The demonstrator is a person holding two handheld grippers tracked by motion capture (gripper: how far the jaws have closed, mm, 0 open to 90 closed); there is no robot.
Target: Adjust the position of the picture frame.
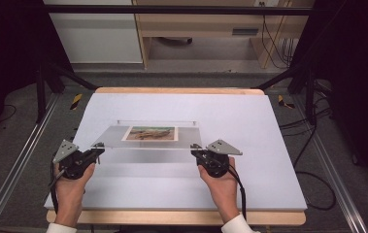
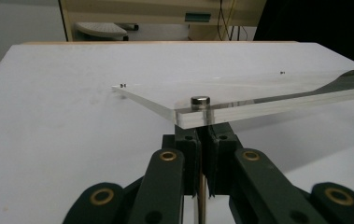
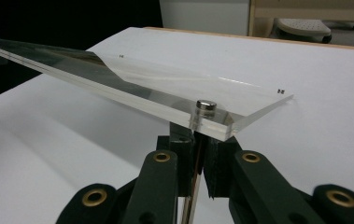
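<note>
Acrylic frame [image 1: 147,135] mid-lift at centre; our left tool [image 1: 99,152] and right tool [image 1: 194,152] clamp its corner pins; next, raise evenly.

We see a white table [image 1: 269,121] with a wooden edge, a pale wooden desk [image 1: 196,24] beyond it, and black cables [image 1: 312,141] on the grey floor.

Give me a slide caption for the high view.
Both grippers, left and right, hold the near corners of a clear acrylic photo frame tilted above the white table.
</note>
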